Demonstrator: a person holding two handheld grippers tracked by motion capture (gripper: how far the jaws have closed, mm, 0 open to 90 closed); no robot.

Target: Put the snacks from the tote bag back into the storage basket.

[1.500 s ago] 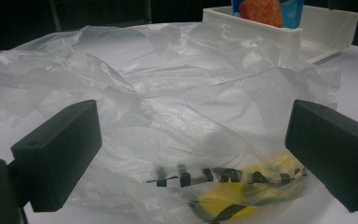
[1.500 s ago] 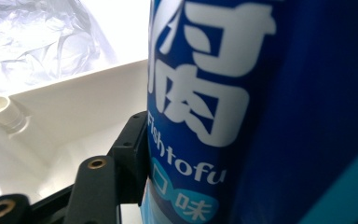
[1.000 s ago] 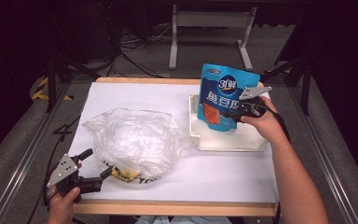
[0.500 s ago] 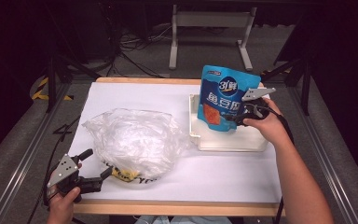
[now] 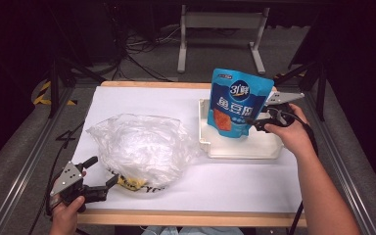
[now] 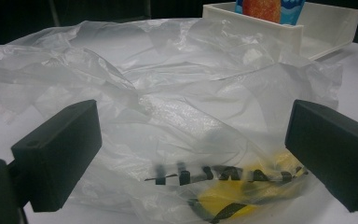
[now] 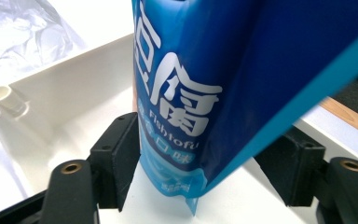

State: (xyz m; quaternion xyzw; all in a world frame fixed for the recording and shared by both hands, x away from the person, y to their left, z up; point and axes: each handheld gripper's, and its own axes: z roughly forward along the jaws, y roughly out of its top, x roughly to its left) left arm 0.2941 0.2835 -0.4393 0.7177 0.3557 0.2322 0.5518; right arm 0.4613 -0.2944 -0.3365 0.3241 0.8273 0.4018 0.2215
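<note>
A blue snack pouch [image 5: 237,103] with white lettering stands upright in the white tray [image 5: 240,149]. My right gripper [image 5: 253,122] reaches in from the right at its lower corner. In the right gripper view the pouch's [image 7: 191,70] bottom sits between the jaws of that gripper [image 7: 200,140]. The jaws have just been closing a little, but a gap shows on the right side. My left gripper [image 5: 103,170] rests open at the table's front left, facing a crumpled clear plastic bag [image 5: 137,147]. The bag [image 6: 177,84] lies just beyond its jaws [image 6: 191,140].
Something yellow and black [image 6: 228,196] lies inside the bag's near end. The tray's wall [image 6: 279,25] rises behind the bag. White paper covers the table [image 5: 235,186], with wooden edges at front and back. Dark floor, cables and a metal stand lie beyond.
My right hand has drifted a little to the right while the pouch stays upright in the tray. The left hand and the bag have not moved.
</note>
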